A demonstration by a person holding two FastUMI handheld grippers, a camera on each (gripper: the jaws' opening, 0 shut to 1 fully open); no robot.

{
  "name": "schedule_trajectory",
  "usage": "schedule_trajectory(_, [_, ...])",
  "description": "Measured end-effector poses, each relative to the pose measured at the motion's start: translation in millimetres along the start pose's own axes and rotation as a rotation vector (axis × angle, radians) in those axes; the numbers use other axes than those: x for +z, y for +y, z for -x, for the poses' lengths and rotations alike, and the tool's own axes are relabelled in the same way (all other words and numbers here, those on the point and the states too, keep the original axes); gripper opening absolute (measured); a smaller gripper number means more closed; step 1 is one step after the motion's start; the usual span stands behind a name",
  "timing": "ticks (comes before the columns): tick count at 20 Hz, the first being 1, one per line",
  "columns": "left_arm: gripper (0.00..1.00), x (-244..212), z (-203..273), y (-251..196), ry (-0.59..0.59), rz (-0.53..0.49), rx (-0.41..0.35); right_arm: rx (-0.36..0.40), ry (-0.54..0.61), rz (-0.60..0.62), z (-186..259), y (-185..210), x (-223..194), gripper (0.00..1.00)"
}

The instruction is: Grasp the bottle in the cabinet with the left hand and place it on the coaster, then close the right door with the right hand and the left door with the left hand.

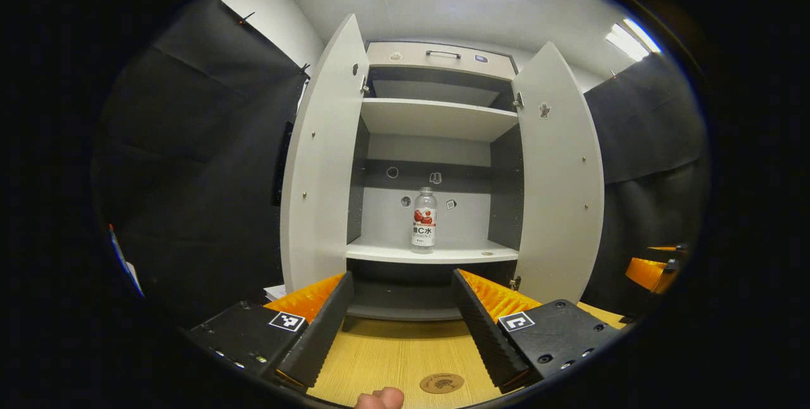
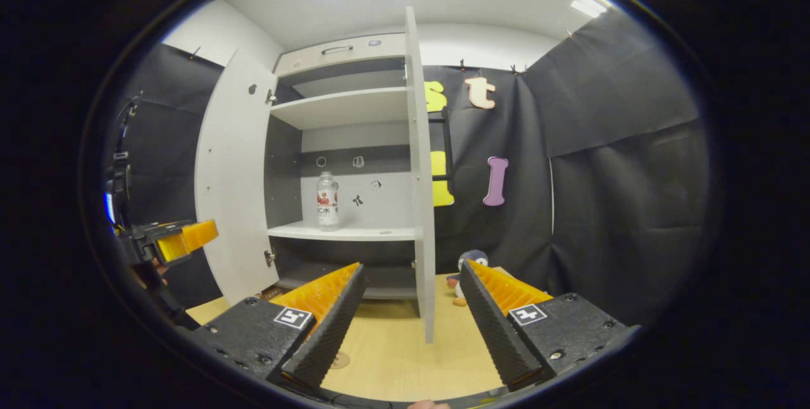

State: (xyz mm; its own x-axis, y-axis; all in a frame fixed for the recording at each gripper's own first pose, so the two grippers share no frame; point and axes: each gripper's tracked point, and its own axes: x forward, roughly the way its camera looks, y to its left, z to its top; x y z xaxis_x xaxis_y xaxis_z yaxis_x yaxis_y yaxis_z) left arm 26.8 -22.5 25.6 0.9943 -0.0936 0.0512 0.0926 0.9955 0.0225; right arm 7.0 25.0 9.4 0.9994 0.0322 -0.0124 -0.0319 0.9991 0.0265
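Observation:
A clear bottle with a red and white label stands upright on the middle shelf of a white cabinet whose left door and right door are both wide open. My left gripper is open, low over the table in front of the cabinet, well short of the bottle. A round brown coaster lies on the wooden table between its fingers. In the right gripper view my right gripper is open, facing the right door's edge, with the bottle farther left.
The wooden table runs up to the cabinet's base. A small penguin toy sits on the table behind the right door. The other gripper shows at the left by the left door. Black cloth walls close both sides.

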Motion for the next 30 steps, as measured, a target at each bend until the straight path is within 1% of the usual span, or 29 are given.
schedule_trajectory(7, [0.95, 30, -35, -16, -0.063, 0.008, -0.058, -0.007, -0.002, 0.004, 0, 0, 3, 0.98])
schedule_trajectory(8, [0.99, 33, -42, -20, -0.064, 0.017, -0.069, -0.011, -0.001, 0.001, 0, -1, 3, 0.98])
schedule_trajectory(9, [0.95, 36, -49, -25, -0.064, 0.034, -0.085, -0.014, -0.003, -0.003, 0, 0, 3, 0.98])
schedule_trajectory(10, [0.99, 40, -55, -31, -0.064, 0.053, -0.103, -0.017, -0.005, -0.006, 0, 0, 4, 0.98])
schedule_trajectory(13, [0.99, 48, -80, -46, -0.052, 0.084, -0.156, -0.026, -0.019, -0.010, 1, -1, 9, 0.98])
schedule_trajectory(14, [0.95, 48, -90, -50, -0.044, 0.086, -0.167, -0.033, -0.026, -0.010, 0, -3, 12, 0.98])
schedule_trajectory(15, [0.99, 50, -101, -53, -0.041, 0.088, -0.179, -0.041, -0.031, -0.011, 1, -4, 12, 0.98])
schedule_trajectory(16, [0.95, 50, -114, -57, -0.035, 0.089, -0.192, -0.047, -0.033, -0.014, 0, -5, 13, 0.98])
schedule_trajectory(17, [0.99, 50, -127, -58, -0.030, 0.086, -0.195, -0.049, -0.037, -0.021, -1, -6, 15, 0.98])
schedule_trajectory(18, [0.95, 50, -141, -58, -0.029, 0.082, -0.193, -0.051, -0.040, -0.028, -1, -6, 16, 0.98])
schedule_trajectory(19, [0.95, 50, -155, -58, -0.026, 0.077, -0.188, -0.057, -0.043, -0.030, -2, -8, 16, 0.98])
schedule_trajectory(20, [0.99, 50, -169, -56, -0.026, 0.068, -0.178, -0.068, -0.044, -0.029, -2, -10, 17, 0.98])
schedule_trajectory(21, [0.95, 50, -182, -55, -0.030, 0.055, -0.168, -0.077, -0.046, -0.024, -3, -13, 17, 0.98])
schedule_trajectory(24, [0.95, 47, -218, -56, -0.035, 0.018, -0.161, -0.113, -0.049, -0.012, -4, -21, 18, 0.98])
schedule_trajectory(27, [0.95, 40, -251, -61, -0.022, 0.020, -0.164, -0.155, -0.049, -0.018, -7, -29, 17, 0.98])
schedule_trajectory(30, [0.95, 35, -285, -63, -0.023, -0.010, -0.153, -0.187, -0.039, -0.002, -8, -33, 17, 0.98])
